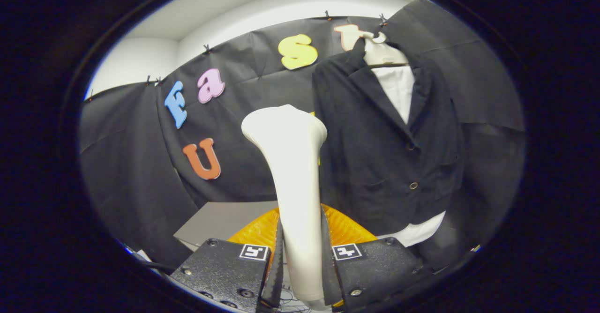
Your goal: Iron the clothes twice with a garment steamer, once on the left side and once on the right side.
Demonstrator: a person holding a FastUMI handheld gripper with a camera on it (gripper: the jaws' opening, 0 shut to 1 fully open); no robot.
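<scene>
I have the claw (302,275) clamped on the garment steamer (293,182), both fingers (276,266) pressing the sides of its pale handle low in the middle of the frame. The steamer rises upright from between them, its wider head reaching the centre of the frame. Beyond it, toward the upper right, the dark jacket (384,139) hangs on a hanger (382,53) over a white shirt (398,88), well apart from the steamer's head. An orange ribbed thing (344,228) sits just behind the fingers on the grey worktop (220,219). I can make out no brand or readable writing on steamer or jacket.
</scene>
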